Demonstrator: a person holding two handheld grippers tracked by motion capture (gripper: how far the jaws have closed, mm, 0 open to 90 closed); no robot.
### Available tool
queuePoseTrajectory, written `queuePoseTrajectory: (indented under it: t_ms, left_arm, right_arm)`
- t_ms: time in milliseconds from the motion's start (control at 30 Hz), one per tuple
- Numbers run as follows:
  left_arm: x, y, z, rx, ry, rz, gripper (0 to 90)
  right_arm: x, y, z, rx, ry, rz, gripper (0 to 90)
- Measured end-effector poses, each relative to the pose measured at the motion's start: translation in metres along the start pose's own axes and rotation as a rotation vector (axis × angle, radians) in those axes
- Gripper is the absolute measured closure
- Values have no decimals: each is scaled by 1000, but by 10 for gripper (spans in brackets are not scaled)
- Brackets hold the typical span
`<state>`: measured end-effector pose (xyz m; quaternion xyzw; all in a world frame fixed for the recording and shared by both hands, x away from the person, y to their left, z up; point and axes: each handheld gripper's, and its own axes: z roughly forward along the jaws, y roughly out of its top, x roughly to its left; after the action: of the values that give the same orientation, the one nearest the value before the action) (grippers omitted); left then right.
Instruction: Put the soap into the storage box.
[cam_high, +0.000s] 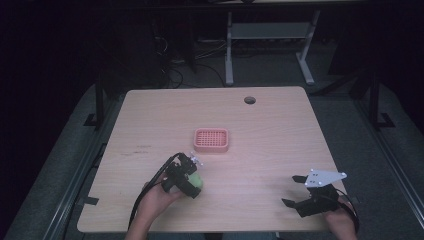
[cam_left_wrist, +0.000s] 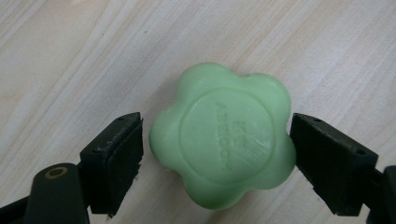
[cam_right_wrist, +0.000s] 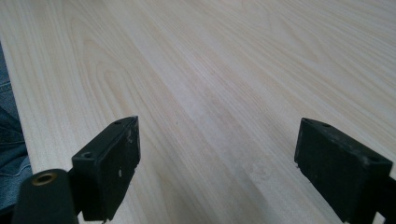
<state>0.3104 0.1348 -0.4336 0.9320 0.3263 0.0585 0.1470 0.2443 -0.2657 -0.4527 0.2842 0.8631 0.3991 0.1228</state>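
A pale green flower-shaped soap (cam_left_wrist: 224, 140) lies flat on the wooden table (cam_high: 260, 150), stamped side up. My left gripper (cam_left_wrist: 217, 144) hangs over it with one jaw on each side. The left jaw stands a small gap off the soap and the right jaw is at its edge, so the gripper is open. In the high view the left gripper (cam_high: 186, 176) sits near the table's front left with the soap (cam_high: 196, 181) under it. A pink slotted soap dish (cam_high: 211, 140) stands just beyond, empty. My right gripper (cam_high: 290, 190) rests open at the front right, nothing between its jaws (cam_right_wrist: 217, 154).
A round cable hole (cam_high: 249, 100) is in the table's far side. A cable (cam_high: 145, 192) trails from the left gripper towards the front edge. Desk legs and cables stand on the floor beyond the table.
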Motion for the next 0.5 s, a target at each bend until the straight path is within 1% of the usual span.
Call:
queuePoseTrajectory:
  t_ms: [100,200,267,333,367,400,500]
  left_arm:
    - [0,1,2,-2,7,2,186]
    - [0,1,2,1,1,-4,187]
    - [0,2,3,3,6,1,193]
    - [0,3,4,3,4,-2,201]
    - [-1,4,5,13,6,-4,202]
    - [-1,4,5,8,7,-9,202]
    - [0,4,7,16,10,-2,206]
  right_arm:
    - [0,0,0,1,0,0,138]
    - [0,0,0,-1,0,0,138]
    - [0,0,0,-1,0,0,138]
    - [0,0,0,0,0,-1,138]
    - [0,0,0,-1,0,0,138]
    - [0,0,0,-1,0,-1,138]
    - [0,0,0,0,0,0,138]
